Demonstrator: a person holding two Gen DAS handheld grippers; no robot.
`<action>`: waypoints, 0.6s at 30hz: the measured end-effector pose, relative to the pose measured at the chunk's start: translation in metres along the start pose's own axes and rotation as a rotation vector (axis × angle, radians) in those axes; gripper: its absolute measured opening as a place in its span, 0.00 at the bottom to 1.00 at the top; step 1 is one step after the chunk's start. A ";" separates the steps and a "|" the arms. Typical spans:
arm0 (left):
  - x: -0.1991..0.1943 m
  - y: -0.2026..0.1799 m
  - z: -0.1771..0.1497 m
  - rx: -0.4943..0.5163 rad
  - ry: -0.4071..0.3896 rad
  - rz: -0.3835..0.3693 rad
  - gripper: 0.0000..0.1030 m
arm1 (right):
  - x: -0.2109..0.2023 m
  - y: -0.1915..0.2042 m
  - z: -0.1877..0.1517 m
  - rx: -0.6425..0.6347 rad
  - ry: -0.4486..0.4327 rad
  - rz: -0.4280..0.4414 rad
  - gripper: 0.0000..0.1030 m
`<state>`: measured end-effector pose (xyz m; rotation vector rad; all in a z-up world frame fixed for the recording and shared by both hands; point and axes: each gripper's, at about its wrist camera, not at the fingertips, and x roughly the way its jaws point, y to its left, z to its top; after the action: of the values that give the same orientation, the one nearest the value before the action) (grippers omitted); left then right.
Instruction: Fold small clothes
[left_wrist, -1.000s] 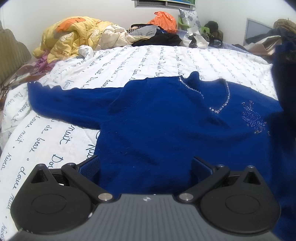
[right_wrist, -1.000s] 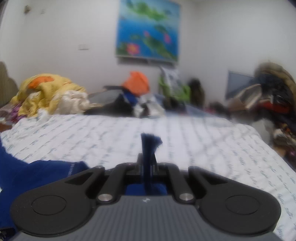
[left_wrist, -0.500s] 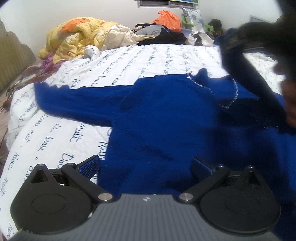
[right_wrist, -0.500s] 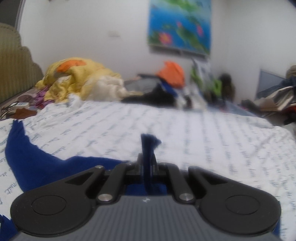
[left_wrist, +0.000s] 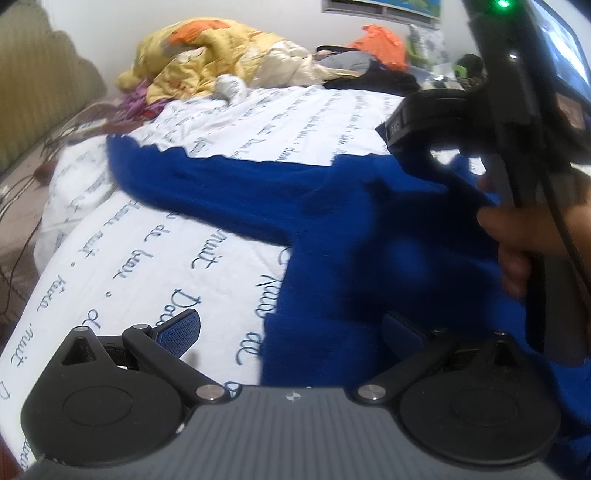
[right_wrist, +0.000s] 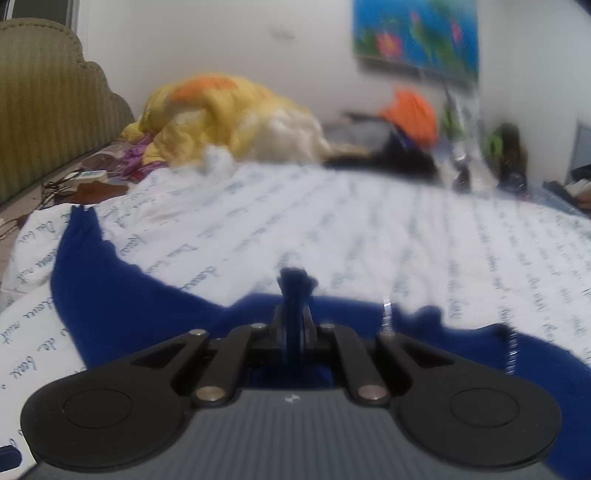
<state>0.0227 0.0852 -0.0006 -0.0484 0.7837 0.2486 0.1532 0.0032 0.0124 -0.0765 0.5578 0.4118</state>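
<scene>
Right gripper (right_wrist: 293, 317) clenched on blue sweater (left_wrist: 332, 221) fabric; left gripper (left_wrist: 291, 328) released above sweater on bed (left_wrist: 147, 266).

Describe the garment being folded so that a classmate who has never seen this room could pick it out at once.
Start at the bed with the white script-printed cover. Spread across its near side lies the blue sweater, one sleeve stretched toward the headboard. Unlike the yellow bedding pile and orange item at the far edge, it lies flat, deep blue, pinched by the right gripper.
</scene>
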 end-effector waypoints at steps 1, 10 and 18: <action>0.000 0.002 0.001 -0.005 0.005 0.002 1.00 | 0.001 0.001 0.000 0.008 0.008 0.014 0.06; 0.002 0.009 -0.001 -0.005 0.019 0.024 1.00 | 0.017 0.012 -0.002 0.024 0.065 0.077 0.06; 0.005 0.012 -0.001 -0.007 0.027 0.028 1.00 | 0.034 0.008 -0.012 0.065 0.158 0.106 0.14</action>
<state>0.0223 0.0974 -0.0045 -0.0479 0.8109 0.2775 0.1703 0.0205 -0.0150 -0.0169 0.7329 0.4935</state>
